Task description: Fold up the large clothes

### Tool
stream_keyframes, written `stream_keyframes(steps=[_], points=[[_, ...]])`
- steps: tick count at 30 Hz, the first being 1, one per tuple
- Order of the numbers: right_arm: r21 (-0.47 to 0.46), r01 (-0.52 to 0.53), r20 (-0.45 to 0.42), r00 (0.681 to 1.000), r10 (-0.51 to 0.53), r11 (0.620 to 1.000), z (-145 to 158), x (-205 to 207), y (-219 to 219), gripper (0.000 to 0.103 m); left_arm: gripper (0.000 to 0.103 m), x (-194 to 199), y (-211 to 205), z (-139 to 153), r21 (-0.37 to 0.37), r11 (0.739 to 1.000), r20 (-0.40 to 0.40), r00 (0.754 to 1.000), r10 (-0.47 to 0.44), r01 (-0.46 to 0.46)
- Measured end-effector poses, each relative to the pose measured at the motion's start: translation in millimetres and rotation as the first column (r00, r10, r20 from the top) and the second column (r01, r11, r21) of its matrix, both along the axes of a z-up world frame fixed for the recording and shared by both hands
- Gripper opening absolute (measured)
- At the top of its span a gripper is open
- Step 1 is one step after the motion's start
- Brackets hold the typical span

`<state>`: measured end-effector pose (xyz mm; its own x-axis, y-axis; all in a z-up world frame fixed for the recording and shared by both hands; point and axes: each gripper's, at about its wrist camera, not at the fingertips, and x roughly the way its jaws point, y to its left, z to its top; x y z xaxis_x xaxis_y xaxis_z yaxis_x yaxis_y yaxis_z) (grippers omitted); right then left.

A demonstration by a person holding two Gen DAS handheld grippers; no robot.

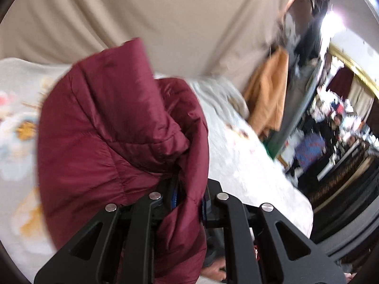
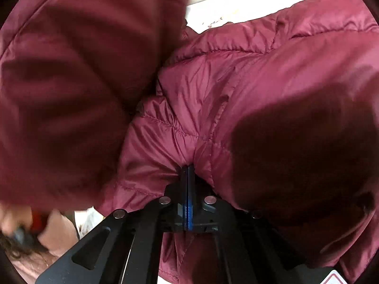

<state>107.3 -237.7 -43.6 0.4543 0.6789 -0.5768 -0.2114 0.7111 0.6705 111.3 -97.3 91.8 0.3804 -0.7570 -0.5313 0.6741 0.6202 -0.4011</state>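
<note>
Item 1: maroon quilted jacket (image 1: pixel 113 127). Puffy, stitched in channels, bunched and lifted above the bed; 1 rounded fold rises toward the top of the left wrist view, a second lobe drapes down between the tong arms. In the right wrist view the same jacket (image 2: pixel 236 90) fills nearly the whole frame, with a blurred fold hanging at left.

Item 2: left gripper (image 1: pixel 189 198). Jaws nearly closed, pinching a thick roll of jacket fabric that runs down between them.

Item 3: right gripper (image 2: pixel 188 177). Jaws fully closed, blue pads pressed together on a gathered pucker of jacket cloth at a seam.

Item 4: bed cover (image 1: pixel 248 165), pale with faint floral print. Bare stretch lies right of the jacket; its edge curves away at lower right, with dark floor beyond.

Item 5: beige curtain (image 1: pixel 165 11), backing the bed.

Item 6: orange cloth (image 1: pixel 267 94), hanging near the bed's far corner.

Item 7: cluttered shelves (image 1: pixel 331 123), blurred, well apart at right.
</note>
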Motion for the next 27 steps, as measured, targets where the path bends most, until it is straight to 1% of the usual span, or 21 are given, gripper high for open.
stream_keyframes(steps=[1,2,3,5,6,7,8,9,11,12,13,14,17,18,19,21,22,24,25,26,27], points=[[0.049,0.013,-0.024,1.0,-0.012,0.999,0.1,-6.2,-19.4,0.0,0.012,2.0,-15.9,-8.2,0.018,1.0,0.015,1.0,0.01,-0.01],[0.134,0.042,-0.058,0.998,-0.034,0.99,-5.2,-6.9,-29.7,0.0,0.011,3.5,-24.1,-11.5,0.03,0.999,0.03,0.999,0.019,-0.02],[0.172,0.074,-0.078,0.995,-0.061,0.982,-6.6,-9.0,-35.2,0.0,0.011,6.6,-30.5,-14.2,0.033,0.999,0.024,0.999,0.024,-0.025],[0.2,0.132,-0.117,0.987,-0.11,0.971,-0.4,-25.7,-48.8,0.0,0.011,16.5,-36.1,-21.1,0.006,1.0,-0.042,0.999,0.014,-0.014],[0.183,0.143,-0.105,0.987,-0.125,0.973,7.7,-36.4,-54.7,0.0,0.011,20.2,-37.5,-24.4,0.005,1.0,-0.067,0.998,0.007,-0.006],[0.151,0.158,-0.074,0.986,-0.148,0.976,20.0,-52.6,-63.4,0.002,0.011,23.2,-39.1,-30.2,0.011,1.0,-0.088,0.996,0.001,0.0],[0.104,0.192,-0.043,0.981,-0.189,0.976,32.3,-70.2,-74.4,0.005,0.011,24.5,-41.1,-34.6,0.023,1.0,-0.095,0.996,-0.001,0.004],[0.067,0.229,-0.021,0.973,-0.228,0.971,40.5,-83.1,-83.4,0.006,0.011,25.6,-44.0,-41.9,0.044,0.999,-0.1,0.995,-0.004,0.008],[-0.005,0.322,0.026,0.946,-0.322,0.947,54.2,-110.2,-103.8,0.007,0.011,26.5,-50.8,-55.8,0.064,0.998,-0.123,0.992,-0.009,0.017],[-0.052,0.385,0.039,0.923,-0.383,0.921,57.7,-123.8,-115.2,0.007,0.011,25.2,-54.2,-60.6,0.072,0.997,-0.128,0.992,-0.012,0.022],[-0.075,0.41,0.037,0.912,-0.408,0.909,56.1,-131.8,-121.3,0.007,0.011,24.8,-57.5,-66.0,0.082,0.996,-0.134,0.991,-0.015,0.026],[-0.09,0.421,0.015,0.907,-0.421,0.903,50.6,-133.9,-124.6,0.007,0.011,23.5,-61.4,-72.0,0.093,0.995,-0.14,0.99,-0.019,0.032],[-0.096,0.398,-0.079,0.911,-0.405,0.913,26.5,-126.4,-118.3,0.007,0.011,18.6,-70.4,-84.0,0.126,0.991,-0.138,0.99,-0.028,0.045],[-0.086,0.393,-0.08,0.913,-0.399,0.916,20.3,-120.1,-113.8,0.005,0.011,16.7,-73.2,-86.8,0.136,0.99,-0.133,0.991,-0.029,0.047],[-0.093,0.391,-0.066,0.915,-0.398,0.916,23.6,-119.3,-110.4,0.005,0.011,14.4,-76.1,-89.9,0.154,0.987,-0.123,0.992,-0.027,0.046],[-0.142,0.382,-0.043,0.919,-0.392,0.913,34.5,-119.8,-96.6,0.005,0.011,10.1,-83.8,-94.7,0.192,0.981,-0.083,0.996,-0.02,0.036],[-0.146,0.385,-0.038,0.918,-0.394,0.911,40.0,-122.6,-91.6,0.005,0.011,7.6,-88.1,-98.8,0.215,0.976,-0.062,0.998,-0.017,0.03],[-0.118,0.395,-0.042,0.915,-0.402,0.911,39.3,-129.0,-91.1,0.005,0.013,1.1,-98.4,-106.6,0.275,0.961,-0.001,1.0,-0.011,0.011],[-0.101,0.398,-0.047,0.913,-0.404,0.912,41.3,-132.9,-91.9,0.005,0.013,-2.1,-102.6,-109.1,0.3,0.954,0.026,1.0,-0.009,0.0],[-0.083,0.403,-0.053,0.912,-0.407,0.912,48.0,-134.2,-84.0,0.004,0.014,-5.9,-107.0,-110.8,0.328,0.945,0.055,0.998,-0.01,-0.008],[-0.059,0.406,-0.061,0.911,-0.409,0.912,48.4,-136.6,-87.0,0.004,0.019,-12.5,-112.0,-110.7,0.358,0.933,0.096,0.995,-0.018,-0.018]])
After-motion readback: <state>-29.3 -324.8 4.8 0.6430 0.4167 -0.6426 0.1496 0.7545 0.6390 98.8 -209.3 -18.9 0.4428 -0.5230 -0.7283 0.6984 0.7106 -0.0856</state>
